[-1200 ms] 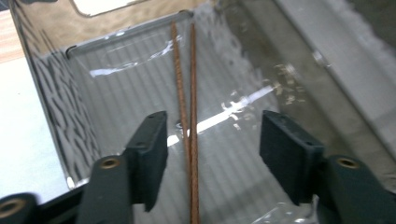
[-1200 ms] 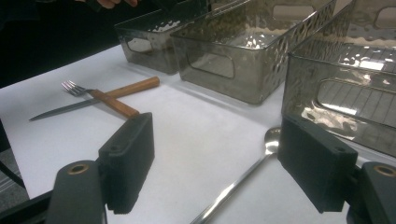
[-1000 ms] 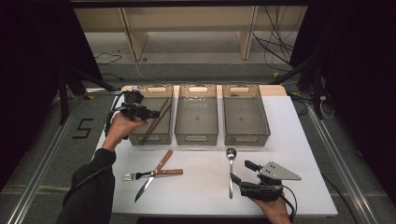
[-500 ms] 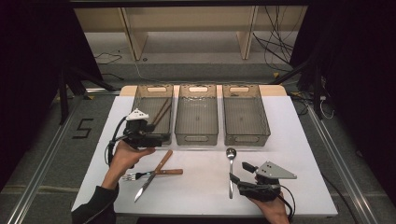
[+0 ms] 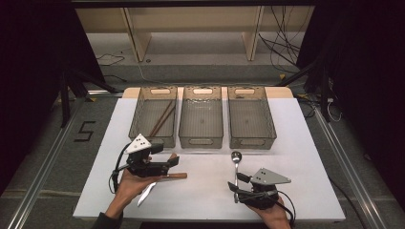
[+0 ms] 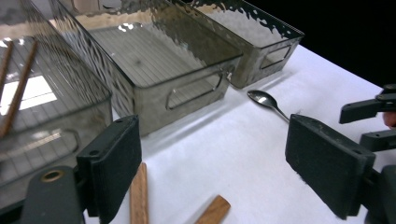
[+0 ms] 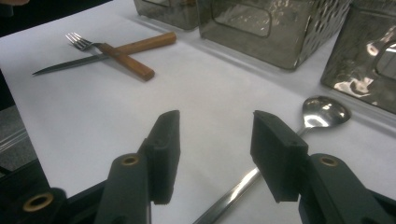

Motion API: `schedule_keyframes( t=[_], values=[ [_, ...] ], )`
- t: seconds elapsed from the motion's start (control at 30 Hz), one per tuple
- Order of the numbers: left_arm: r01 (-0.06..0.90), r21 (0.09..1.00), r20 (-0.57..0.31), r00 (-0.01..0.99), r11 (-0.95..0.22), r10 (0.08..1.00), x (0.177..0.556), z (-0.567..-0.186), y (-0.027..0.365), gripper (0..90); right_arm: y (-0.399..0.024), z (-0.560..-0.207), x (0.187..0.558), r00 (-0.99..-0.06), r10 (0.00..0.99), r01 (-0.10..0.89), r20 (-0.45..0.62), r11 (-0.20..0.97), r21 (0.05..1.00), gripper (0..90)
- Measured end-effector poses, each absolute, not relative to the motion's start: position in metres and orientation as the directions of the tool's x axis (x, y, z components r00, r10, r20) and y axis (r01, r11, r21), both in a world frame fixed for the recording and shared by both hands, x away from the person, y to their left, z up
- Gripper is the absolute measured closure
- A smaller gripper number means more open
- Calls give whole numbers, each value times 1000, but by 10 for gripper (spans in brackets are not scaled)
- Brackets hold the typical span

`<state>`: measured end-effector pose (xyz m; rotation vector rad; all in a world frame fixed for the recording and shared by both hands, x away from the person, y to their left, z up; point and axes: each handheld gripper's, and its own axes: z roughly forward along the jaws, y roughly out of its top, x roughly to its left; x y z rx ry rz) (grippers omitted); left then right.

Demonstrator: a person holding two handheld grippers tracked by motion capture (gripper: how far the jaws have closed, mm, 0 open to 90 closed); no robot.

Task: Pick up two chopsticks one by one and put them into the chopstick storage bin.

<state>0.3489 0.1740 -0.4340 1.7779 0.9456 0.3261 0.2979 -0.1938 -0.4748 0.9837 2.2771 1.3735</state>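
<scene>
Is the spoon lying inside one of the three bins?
No, the spoon lies on the white table, in front of the bins.

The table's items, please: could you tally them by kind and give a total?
Clear smoky plastic bins: 3
Brown wooden chopsticks, in the left bin: 2
Wooden-handled fork: 1
Wooden-handled knife: 1
Shiny metal spoon: 1
Total: 8

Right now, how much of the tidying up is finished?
Done: the chopsticks lie in the left bin. In hand: nothing; the left hand-held gripper hangs open over the knife and fork. Left: those two and the spoon, by the open right hand-held gripper.
</scene>
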Motion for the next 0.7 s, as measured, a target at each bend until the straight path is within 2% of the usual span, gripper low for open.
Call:
schedule_keyframes(
  t=[0.17, 0.3, 0.43, 0.7],
  values=[
    [436, 894, -231, 648, -105, 726, 339, -447, 180, 179, -189, -480, 300, -736, 670, 415, 100, 330, 848, 558],
    [414, 903, -210, 657, -114, 724, 332, -453, 180, 179, -187, -482, 300, -752, 651, 419, 100, 356, 835, 607],
    [393, 909, -172, 655, -137, 735, 326, -461, 179, 179, -184, -482, 299, -760, 643, 415, 93, 370, 831, 682],
    [379, 917, -166, 649, -126, 742, 316, -467, 180, 180, -178, -488, 299, -770, 634, 420, 69, 422, 803, 838]
  ],
)
